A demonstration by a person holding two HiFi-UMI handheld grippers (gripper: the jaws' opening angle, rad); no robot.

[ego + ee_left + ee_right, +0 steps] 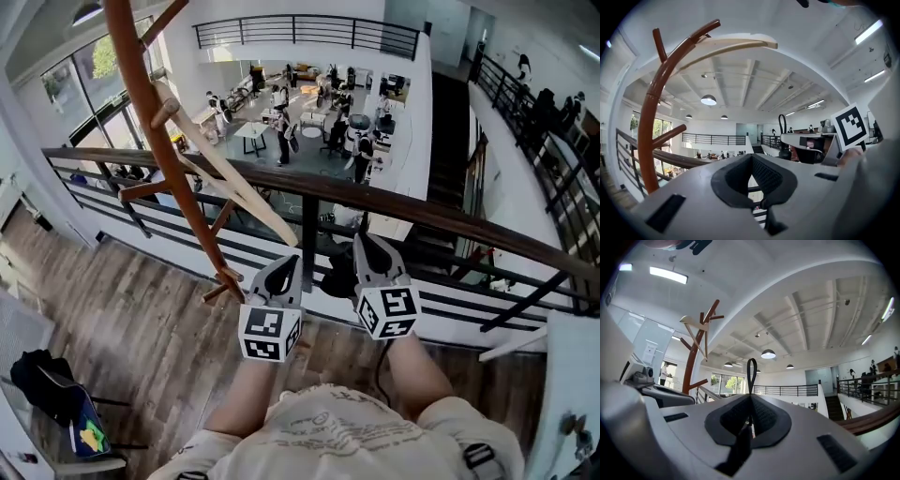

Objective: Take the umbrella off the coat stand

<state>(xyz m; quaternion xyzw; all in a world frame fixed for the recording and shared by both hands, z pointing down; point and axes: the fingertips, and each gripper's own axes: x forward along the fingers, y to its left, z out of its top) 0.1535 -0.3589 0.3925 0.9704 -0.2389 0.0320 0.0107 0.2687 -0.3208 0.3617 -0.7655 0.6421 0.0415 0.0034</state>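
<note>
Cream shirt (328, 431) and two forearms fill the bottom of the head view. Each arm ends in a marker cube and a claw, side by side in front of a wooden railing (450, 220).

The left claw (281, 277) is slightly apart and empty. Its own view shows the railing bars through the gap at the left claw (753, 176).

The right claw (375, 258) is clamped on a thin black strap. Only the gripper views show this: the strap (751, 373) stands up as a loop past the closed tips of the right claw (750, 416). The left gripper view shows the same strap (782, 123) from the side.

A dark bundle, apparently the folded umbrella (336, 274), hangs between the two claws, just beside the right one. It is clear of the stand. In the left gripper view the umbrella (809, 155) is a dark shape under the right claw (787, 138).

The brown stand (164, 131) rises to the left, with one peg near the left claw. A long cream piece (239, 192) hangs across its pegs; what it is cannot be told.

Beyond the railing, the head view alone shows a lower hall with people (281, 131). At lower left a black bag (47, 389) sits on the plank floor (141, 319); its contents are hidden.
</note>
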